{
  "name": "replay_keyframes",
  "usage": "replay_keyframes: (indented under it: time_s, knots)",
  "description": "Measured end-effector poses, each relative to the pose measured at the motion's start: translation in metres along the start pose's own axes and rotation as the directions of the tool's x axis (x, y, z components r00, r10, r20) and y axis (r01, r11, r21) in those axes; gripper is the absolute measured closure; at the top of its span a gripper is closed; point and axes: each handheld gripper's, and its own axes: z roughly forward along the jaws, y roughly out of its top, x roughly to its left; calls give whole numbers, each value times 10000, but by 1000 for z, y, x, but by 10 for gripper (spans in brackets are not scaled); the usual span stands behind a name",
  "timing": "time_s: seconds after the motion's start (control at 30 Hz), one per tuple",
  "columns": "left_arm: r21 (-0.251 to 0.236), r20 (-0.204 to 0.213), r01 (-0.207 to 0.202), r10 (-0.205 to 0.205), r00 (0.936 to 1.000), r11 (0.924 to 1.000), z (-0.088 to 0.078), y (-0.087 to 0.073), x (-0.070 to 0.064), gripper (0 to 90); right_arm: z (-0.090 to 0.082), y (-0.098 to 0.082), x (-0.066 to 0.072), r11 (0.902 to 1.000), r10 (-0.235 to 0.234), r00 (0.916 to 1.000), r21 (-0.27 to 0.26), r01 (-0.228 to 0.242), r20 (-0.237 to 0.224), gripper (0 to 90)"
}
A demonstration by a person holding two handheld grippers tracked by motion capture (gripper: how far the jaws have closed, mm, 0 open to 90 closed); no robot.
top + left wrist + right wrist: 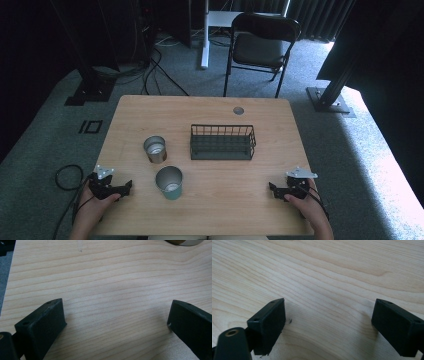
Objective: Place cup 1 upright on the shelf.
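Note:
Two metal cups stand on the wooden table [210, 205]: a silver one [155, 149] left of centre and a teal one [169, 182] just in front of it. A dark wire basket [222, 142] sits at the middle, with nothing in it. My left gripper [127, 187] rests at the front left, left of the teal cup, open over bare wood [115, 312]. My right gripper [272, 189] rests at the front right, open, with only wood grain [329, 312] between its jaws.
A round grommet hole [238, 110] lies near the table's far edge. Beyond the table stands a black folding chair [261, 45] on grey carpet, with cables and stand bases around. A cup's base edge [183, 242] peeks in at the top of the left gripper view.

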Motion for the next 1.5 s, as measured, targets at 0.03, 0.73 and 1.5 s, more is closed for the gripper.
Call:
replay_keyframes:
  time_s: [0.03, 0.73, 1.5]
  knots:
    - [0, 0, 0, 0, 10000, 10000, 0, 0, 0, 19, 0, 0, 0, 10000, 0, 10000, 0, 0, 0, 115]
    - [7, -4, -8, 8, 10000, 10000, 0, 0, 0, 19, -1, 1, 8, 9997, -198, 9990, -154, 192, -394, 116]
    - [5, -6, -9, 9, 10000, 10000, 0, 0, 0, 19, -4, 28, 35, 9866, -1238, 9812, -1243, 1057, -1481, 115]
